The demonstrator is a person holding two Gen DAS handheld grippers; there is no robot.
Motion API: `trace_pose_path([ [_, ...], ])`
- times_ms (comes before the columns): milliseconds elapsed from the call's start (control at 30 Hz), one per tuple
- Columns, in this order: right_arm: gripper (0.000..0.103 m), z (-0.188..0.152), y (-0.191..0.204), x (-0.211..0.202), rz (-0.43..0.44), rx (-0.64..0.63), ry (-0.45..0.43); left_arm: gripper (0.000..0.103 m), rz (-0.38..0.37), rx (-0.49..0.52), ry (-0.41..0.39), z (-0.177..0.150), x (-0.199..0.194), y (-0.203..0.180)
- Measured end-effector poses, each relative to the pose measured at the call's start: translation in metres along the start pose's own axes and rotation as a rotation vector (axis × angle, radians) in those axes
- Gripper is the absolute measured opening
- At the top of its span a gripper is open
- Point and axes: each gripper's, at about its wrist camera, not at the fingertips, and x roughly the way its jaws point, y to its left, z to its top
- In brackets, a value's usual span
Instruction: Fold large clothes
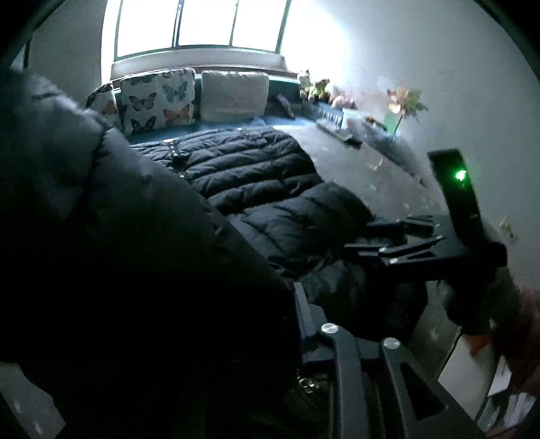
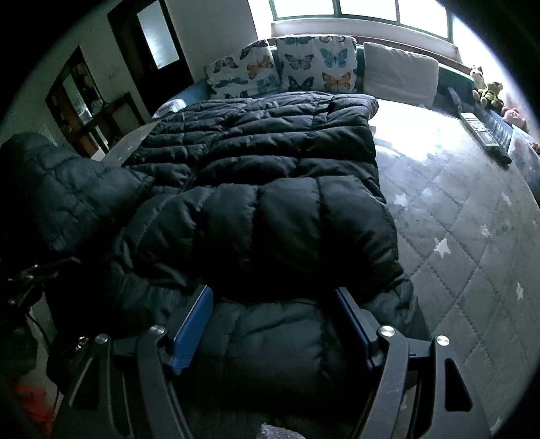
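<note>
Now the puffy black quilted jacket [image 2: 256, 169] lies partly folded; right tongs [image 2: 273, 324] straddle it spread wide, left tongs' [image 1: 303, 324] state unclear.

Left wrist view: low at bed's [image 1: 354, 158] near edge, facing the window [image 1: 202, 23], jacket [image 1: 243, 175] pressed close at left. Right wrist view: same heading, directly above jacket [image 2: 270, 189]. Shared: jacket, butterfly pillows [image 1: 158, 98] [image 2: 317, 64], window [image 2: 371, 10].

Left tool [image 1: 297, 304] tips behind jacket [image 1: 135, 253]

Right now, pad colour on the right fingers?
Blue pads on the right gripper; clearest in the right wrist view.
</note>
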Motion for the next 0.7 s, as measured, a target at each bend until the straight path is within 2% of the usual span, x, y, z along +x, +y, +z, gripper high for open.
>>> trace_pose_path([
  [67, 0.08, 0.002, 0.004, -0.001, -0.006, -0.02, 0.007, 0.037, -0.035, -0.03, 0.0, 0.001, 0.004, 0.007],
  [200, 0.08, 0.003, 0.003, 0.006, -0.022, -0.019, 0.038, 0.037, -0.059, -0.122, -0.012, -0.008, -0.011, 0.047],
  [400, 0.08, 0.001, 0.01, 0.013, -0.06, -0.036, 0.031, 0.041, -0.096, -0.217, -0.053, -0.025, -0.046, 0.068],
  [500, 0.08, 0.001, 0.01, 0.013, -0.063, -0.034, 0.023, 0.042, -0.066, -0.294, -0.091, -0.034, -0.067, 0.09],
  [567, 0.08, 0.001, 0.007, 0.011, -0.05, -0.022, 0.016, 0.042, 0.004, -0.355, -0.156, -0.036, -0.087, 0.114],
  [633, 0.08, 0.001, 0.006, 0.009, -0.046, -0.014, 0.01, 0.042, 0.043, -0.409, -0.185, -0.034, -0.092, 0.137],
  [700, 0.08, 0.003, 0.006, 0.006, -0.045, -0.004, 0.001, 0.042, 0.064, -0.442, -0.171, -0.028, -0.087, 0.155],
])
